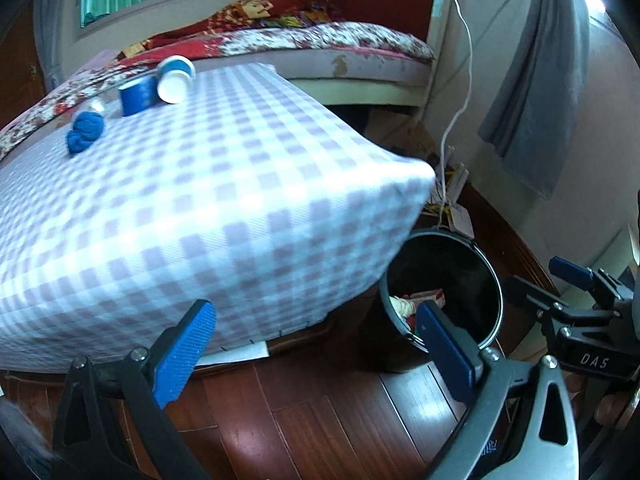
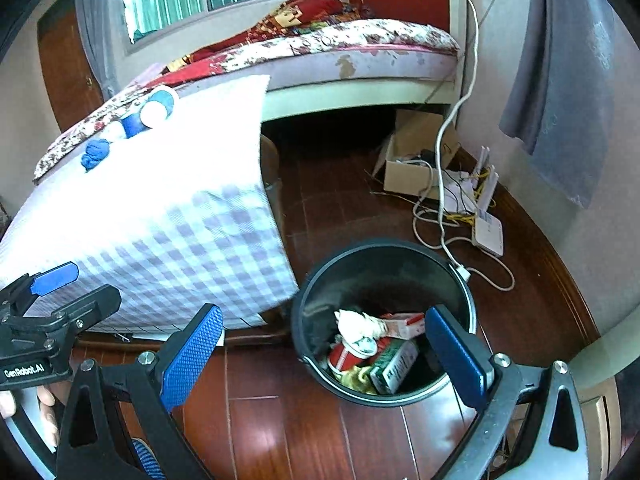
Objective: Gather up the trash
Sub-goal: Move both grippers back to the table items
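Trash bin (image 2: 384, 256): partly filled | right claw (image 2: 324, 344) wide, empty, above it | left claw (image 1: 316, 340) wide, empty, beside

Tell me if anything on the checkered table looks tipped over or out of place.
Yes. A paper cup lies on its side at the far edge of the checkered table, beside a blue roll, with a crumpled blue wad nearby.

Empty right gripper (image 2: 324, 356), fingers spread, above the trash-filled bin (image 2: 320, 280).

Checkered table (image 1: 208, 200): blue cloth wad (image 1: 85, 133), blue roll (image 1: 138, 95), two tipped cups (image 1: 173, 85). Wood floor (image 2: 280, 420): black bin (image 2: 384, 264).
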The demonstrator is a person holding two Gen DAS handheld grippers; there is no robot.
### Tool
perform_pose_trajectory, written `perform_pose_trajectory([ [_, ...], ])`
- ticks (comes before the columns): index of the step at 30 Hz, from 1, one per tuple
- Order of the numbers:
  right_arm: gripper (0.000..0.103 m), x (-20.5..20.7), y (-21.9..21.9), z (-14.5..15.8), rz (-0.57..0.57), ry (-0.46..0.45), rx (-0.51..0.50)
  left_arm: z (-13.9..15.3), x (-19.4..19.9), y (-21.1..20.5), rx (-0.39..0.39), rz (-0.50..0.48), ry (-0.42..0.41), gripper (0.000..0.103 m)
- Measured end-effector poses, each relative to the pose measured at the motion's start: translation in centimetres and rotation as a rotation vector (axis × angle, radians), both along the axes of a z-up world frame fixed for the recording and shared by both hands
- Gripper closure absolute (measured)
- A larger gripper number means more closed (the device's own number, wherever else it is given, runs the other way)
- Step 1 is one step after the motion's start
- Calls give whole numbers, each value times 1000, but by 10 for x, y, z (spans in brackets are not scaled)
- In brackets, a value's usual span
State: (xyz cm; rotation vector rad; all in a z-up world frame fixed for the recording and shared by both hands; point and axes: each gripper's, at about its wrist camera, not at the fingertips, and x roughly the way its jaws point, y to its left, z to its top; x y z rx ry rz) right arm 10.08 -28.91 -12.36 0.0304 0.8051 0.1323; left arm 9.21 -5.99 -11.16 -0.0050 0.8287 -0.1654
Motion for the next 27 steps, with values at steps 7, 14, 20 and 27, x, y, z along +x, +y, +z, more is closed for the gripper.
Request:
perform_pose_trajectory([
  [7,1,1,29,12,61,-61,17,15,-4,30,-7,70,-46,2],
  [14,1,8,59,32,121,-114,30,25,-7,61,-3,142,-81,2],
  [20,1,37,97,67,203,-167,57,44,8,103,19,225,-112,2],
  [27,1,102,168,80,340,-110,36,67,49,164,47,336,-163,2],
])
